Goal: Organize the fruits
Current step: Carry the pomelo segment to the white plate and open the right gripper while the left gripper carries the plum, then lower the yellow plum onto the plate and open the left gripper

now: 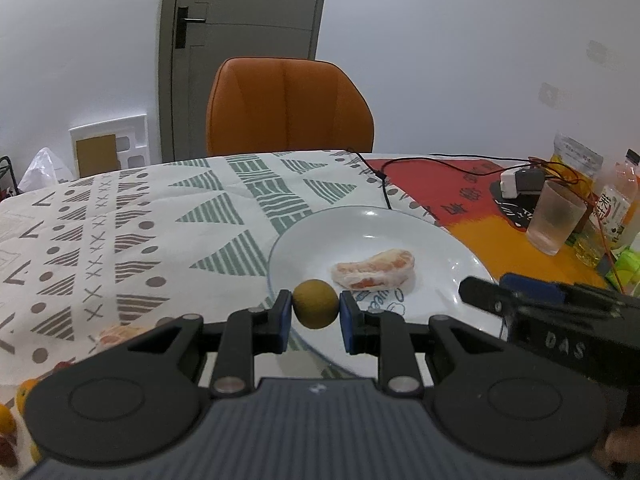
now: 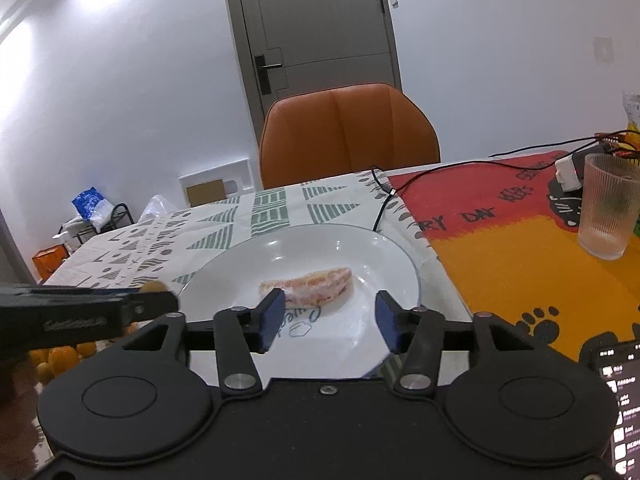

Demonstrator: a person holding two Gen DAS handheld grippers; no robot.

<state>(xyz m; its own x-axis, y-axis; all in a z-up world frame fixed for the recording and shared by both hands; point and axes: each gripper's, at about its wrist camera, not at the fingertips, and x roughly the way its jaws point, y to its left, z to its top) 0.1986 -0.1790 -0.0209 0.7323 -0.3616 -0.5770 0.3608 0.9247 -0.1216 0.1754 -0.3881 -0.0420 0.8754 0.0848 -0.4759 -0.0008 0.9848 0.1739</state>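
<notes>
Nearest, the left gripper (image 1: 315,316) pinches a small round olive-brown fruit (image 1: 315,309) between its blue pads (image 1: 285,318); it hangs over the near rim of the white plate (image 1: 432,236). The grip catches only the fruit's two sides, so a jolt or tilt could squirt the smooth ball out, and it would likely roll across the plate or off onto the patterned tablecloth (image 1: 132,236). Just beside it, the right gripper (image 2: 328,316) stands half open and empty; its jaws straddle the near end of a peeled citrus segment (image 2: 310,289) lying mid-plate, without pressing it. The two grippers crowd the same rim, so one could knock the other. Dropping the fruit too near could nudge the soft segment. Farther right, a ribbed glass (image 2: 608,212) and loose cables (image 2: 436,178) sit well apart.
</notes>
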